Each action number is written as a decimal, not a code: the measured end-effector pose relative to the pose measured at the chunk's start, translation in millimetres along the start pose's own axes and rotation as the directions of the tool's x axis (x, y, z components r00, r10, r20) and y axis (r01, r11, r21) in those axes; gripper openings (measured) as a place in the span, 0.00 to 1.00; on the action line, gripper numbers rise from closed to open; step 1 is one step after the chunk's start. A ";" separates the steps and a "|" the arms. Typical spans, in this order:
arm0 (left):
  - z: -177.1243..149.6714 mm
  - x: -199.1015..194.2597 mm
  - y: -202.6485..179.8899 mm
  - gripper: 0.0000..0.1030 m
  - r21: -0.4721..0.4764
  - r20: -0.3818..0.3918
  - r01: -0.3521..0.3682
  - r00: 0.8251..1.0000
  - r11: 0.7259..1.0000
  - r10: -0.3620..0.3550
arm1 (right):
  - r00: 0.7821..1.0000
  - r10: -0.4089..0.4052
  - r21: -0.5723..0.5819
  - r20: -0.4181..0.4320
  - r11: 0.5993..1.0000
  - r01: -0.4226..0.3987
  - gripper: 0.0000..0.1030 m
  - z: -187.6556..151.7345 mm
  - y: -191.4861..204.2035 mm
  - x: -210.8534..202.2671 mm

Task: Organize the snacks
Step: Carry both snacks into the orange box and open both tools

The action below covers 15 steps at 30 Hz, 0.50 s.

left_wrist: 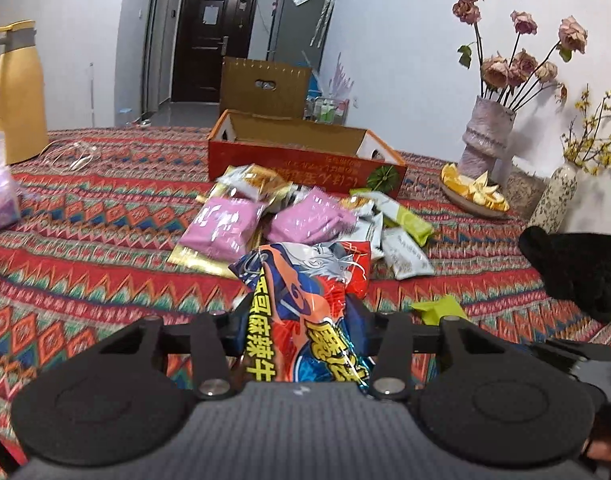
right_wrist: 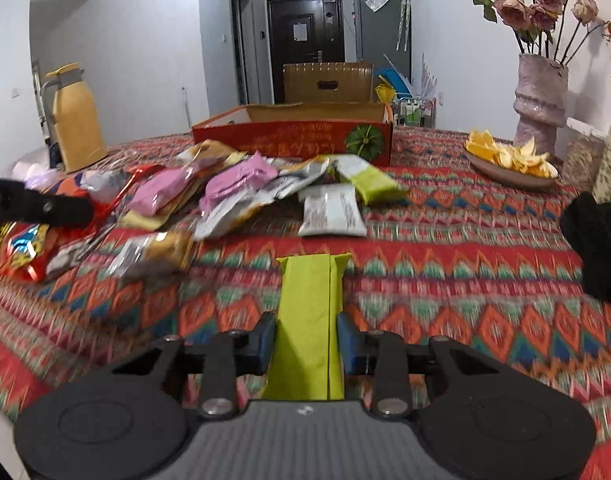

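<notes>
The left gripper (left_wrist: 301, 322) points forward over the table, its two fingers closed on a red and blue snack packet (left_wrist: 305, 300) that lies lengthwise between the pads. The right gripper (right_wrist: 305, 342) is also level and facing forward, its blue pads (right_wrist: 265, 342) pressed against both sides of a lime-green packet (right_wrist: 309, 320). In the right wrist view the left gripper's dark finger shows at the left edge
</notes>
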<state>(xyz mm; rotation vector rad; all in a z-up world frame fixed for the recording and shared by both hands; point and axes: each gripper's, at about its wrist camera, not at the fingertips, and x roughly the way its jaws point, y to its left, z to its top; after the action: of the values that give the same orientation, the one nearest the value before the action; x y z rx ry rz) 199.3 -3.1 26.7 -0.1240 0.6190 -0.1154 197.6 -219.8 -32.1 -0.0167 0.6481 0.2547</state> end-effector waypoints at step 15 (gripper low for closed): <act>-14.5 -28.9 -4.5 0.44 0.023 0.034 -0.030 0.999 0.999 0.029 | 0.999 -0.007 0.031 0.054 1.000 0.006 0.32 -9.5 -4.3 -11.6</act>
<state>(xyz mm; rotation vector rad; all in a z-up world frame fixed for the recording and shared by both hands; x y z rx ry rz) 167.1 -4.5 32.2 -0.0933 0.5858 -0.0920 184.1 -227.5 -33.0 0.0176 0.5978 0.2380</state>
